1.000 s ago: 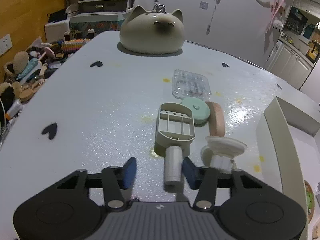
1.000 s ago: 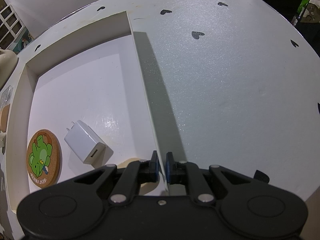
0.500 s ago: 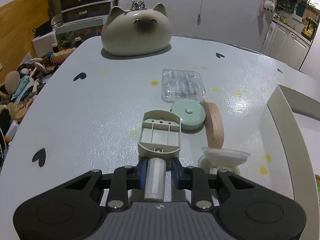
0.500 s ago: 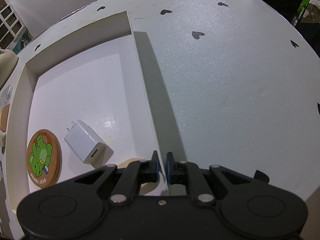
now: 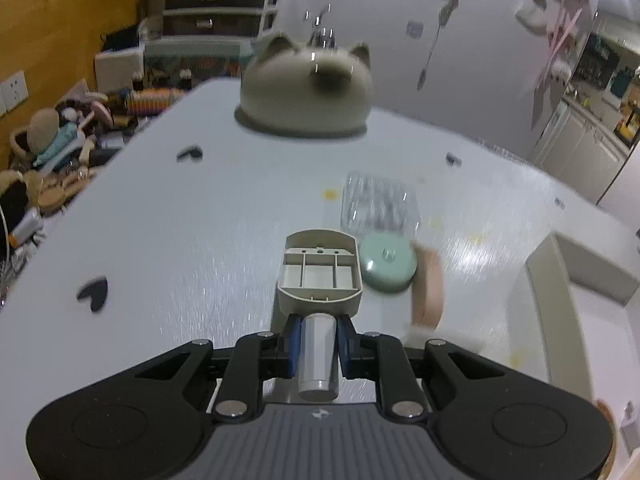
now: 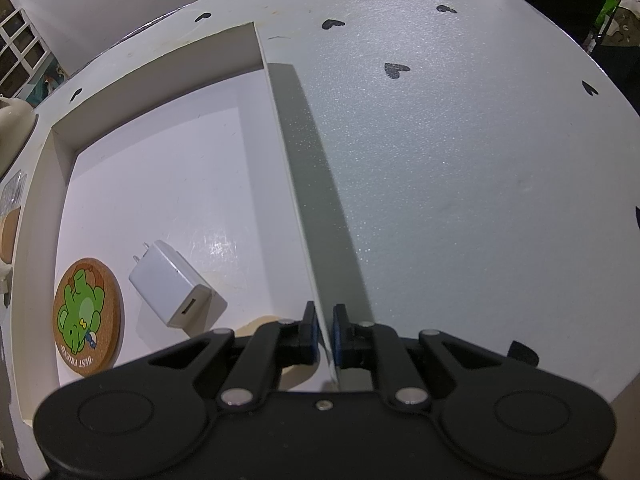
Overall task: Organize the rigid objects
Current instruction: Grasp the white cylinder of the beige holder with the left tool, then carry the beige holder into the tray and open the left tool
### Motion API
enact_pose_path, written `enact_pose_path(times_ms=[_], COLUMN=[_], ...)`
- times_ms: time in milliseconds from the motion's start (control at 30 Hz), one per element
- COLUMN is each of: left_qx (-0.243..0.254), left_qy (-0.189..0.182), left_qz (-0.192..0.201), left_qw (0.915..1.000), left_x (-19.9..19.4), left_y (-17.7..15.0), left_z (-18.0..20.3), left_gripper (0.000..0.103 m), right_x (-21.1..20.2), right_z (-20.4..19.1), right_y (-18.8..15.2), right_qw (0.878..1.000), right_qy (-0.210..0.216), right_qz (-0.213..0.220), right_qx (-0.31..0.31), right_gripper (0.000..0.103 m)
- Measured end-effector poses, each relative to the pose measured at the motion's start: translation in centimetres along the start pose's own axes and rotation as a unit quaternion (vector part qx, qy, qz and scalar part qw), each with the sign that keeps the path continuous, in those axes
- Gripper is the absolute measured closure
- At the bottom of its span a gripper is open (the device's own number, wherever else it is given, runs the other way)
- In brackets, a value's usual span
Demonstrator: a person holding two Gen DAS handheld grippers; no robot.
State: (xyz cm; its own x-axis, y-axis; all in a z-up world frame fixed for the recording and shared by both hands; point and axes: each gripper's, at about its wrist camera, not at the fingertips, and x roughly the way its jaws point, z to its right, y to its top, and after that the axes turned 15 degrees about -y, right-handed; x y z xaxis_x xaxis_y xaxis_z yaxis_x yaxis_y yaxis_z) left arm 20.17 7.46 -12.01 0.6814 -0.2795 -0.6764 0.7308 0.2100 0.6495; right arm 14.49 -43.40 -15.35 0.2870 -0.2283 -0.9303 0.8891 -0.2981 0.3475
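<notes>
A beige plastic scoop (image 5: 320,276) with a white round handle (image 5: 318,354) points away from me on the white table. My left gripper (image 5: 318,344) has its jaws closing on that handle, and both blue pads press on its sides. Beside the scoop lie a mint round lid (image 5: 387,266), a tan disc (image 5: 430,288) standing on edge, a clear blister pack (image 5: 378,204) and a white suction cup (image 5: 424,334). My right gripper (image 6: 326,334) is shut on the thin right wall (image 6: 296,184) of the white box, which holds a white charger (image 6: 172,290) and a frog coaster (image 6: 86,318).
A cat-shaped ceramic pot (image 5: 308,92) stands at the table's far end. Cluttered toys (image 5: 60,152) pile up off the left edge. The white box's near wall (image 5: 540,280) rises to the right of the scoop. Black heart marks dot the table (image 6: 460,160).
My left gripper slid forward around the scoop's handle and its jaws came together on it. The right gripper has stayed put on the box wall.
</notes>
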Motion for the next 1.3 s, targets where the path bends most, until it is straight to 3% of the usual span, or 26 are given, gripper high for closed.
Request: enact_pose_path(times_ms=[200, 433, 833, 1067, 1300], left_qx=[0.023, 0.066, 0.158, 0.205, 0.243], left_qy=[-0.038, -0.121, -0.240, -0.270, -0.279], left_qz=[0.038, 0.046, -0.048, -0.110, -0.147], left_qw=[0.9983, 0.9894, 0.9565, 0.9344, 0.9174], left_x=[-1.3, -0.9, 3.3, 5.8, 8.7], left_y=[2.3, 3.7, 0.3, -3.0, -4.3], left_z=[2.7, 8.4, 18.2, 22.5, 26.0], left_gripper=[0.083, 0.083, 0.083, 0.083, 0.083], right_x=[0.0, 0.1, 0.0, 0.0, 0.0], right_z=[0.0, 0.0, 0.0, 0.0, 0.0], right_y=[0.0, 0.0, 0.0, 0.0, 0.0], right_qw=[1.000, 1.000, 1.000, 1.000, 1.000], right_qy=[0.000, 0.000, 0.000, 0.000, 0.000], right_qz=[0.000, 0.001, 0.001, 0.002, 0.003], right_qx=[-0.001, 0.000, 0.000, 0.000, 0.000], right_gripper=[0.094, 0.094, 0.094, 0.094, 0.094])
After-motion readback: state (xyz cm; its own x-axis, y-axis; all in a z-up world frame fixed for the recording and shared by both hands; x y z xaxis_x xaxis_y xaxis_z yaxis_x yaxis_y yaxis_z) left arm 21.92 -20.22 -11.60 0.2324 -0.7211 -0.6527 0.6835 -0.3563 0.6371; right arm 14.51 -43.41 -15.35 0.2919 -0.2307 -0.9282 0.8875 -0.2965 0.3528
